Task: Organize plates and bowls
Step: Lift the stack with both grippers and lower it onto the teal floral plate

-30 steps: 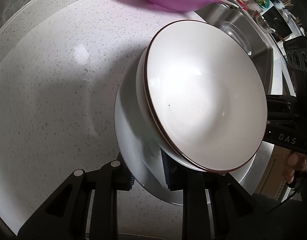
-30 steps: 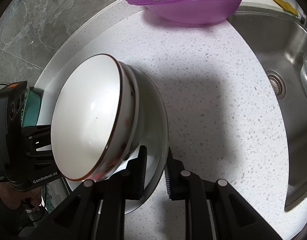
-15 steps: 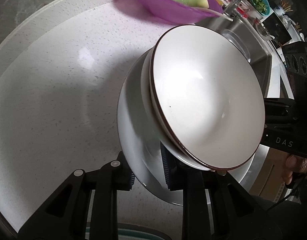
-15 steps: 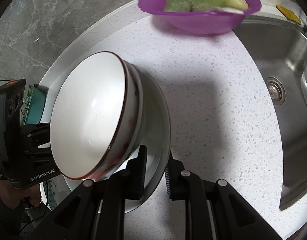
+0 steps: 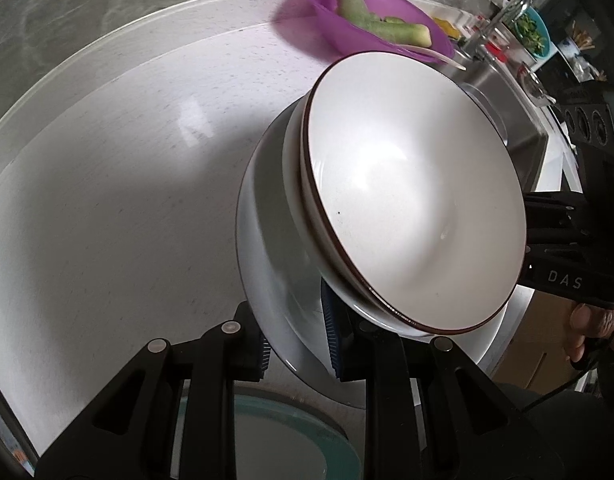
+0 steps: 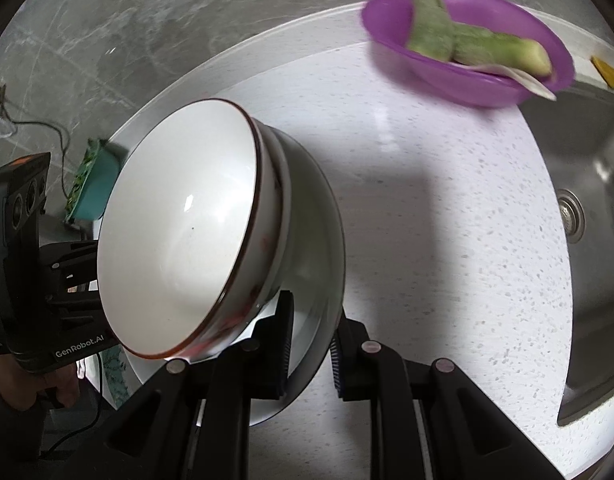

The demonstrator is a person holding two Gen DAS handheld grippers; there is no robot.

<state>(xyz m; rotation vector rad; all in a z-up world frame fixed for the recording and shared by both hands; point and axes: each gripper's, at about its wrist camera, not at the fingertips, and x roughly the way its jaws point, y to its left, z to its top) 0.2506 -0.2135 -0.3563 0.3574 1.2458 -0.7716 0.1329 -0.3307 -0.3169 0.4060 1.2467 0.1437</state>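
Note:
A white plate [image 5: 267, 240] carries a white bowl with a brown rim [image 5: 411, 200], nested in another bowl, and is held in the air over the counter. My left gripper [image 5: 297, 344] is shut on the plate's near rim. My right gripper [image 6: 311, 344] is shut on the opposite rim of the same plate [image 6: 319, 248]; the bowl [image 6: 179, 232] fills the left of that view. Each gripper's body shows in the other's view.
A purple bowl with green vegetable pieces [image 5: 371, 24] [image 6: 467, 48] stands at the back of the speckled white counter [image 6: 447, 208]. A steel sink [image 6: 599, 216] lies to the right. A teal dish [image 5: 279, 440] sits below my left gripper.
Both grippers have lifted the plate with its bowls higher above the counter. The purple bowl and the counter have dropped away in view, and a teal dish has come into sight below.

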